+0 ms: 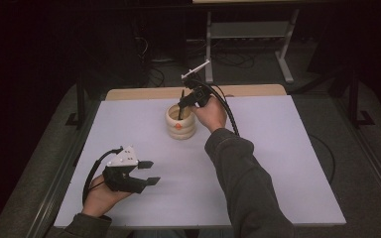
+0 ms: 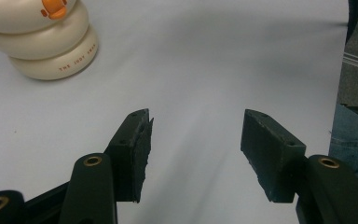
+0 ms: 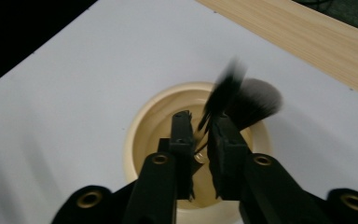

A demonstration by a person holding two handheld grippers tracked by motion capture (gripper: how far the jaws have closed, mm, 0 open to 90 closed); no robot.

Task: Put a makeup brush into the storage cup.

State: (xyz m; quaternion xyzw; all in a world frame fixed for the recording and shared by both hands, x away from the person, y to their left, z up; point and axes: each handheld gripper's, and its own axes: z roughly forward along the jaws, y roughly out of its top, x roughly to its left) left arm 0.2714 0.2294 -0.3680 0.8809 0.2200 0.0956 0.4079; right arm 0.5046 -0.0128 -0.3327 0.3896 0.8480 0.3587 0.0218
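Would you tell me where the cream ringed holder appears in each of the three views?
High view: cream ringed holder at table centre, under the right gripper.
Left gripper view: top left corner, orange mark on front.
Right gripper view: open rim behind the jaws, brush above.
Shared landmark: white table.

A cream ringed holder (image 1: 181,123) stood near the far edge of the white tabletop (image 1: 278,163). The right hand-held gripper (image 1: 183,102) hovered over its mouth, a dark brush between the jaws. The left hand-held gripper (image 1: 150,172) lay near the front-left corner, jaws parted and empty.
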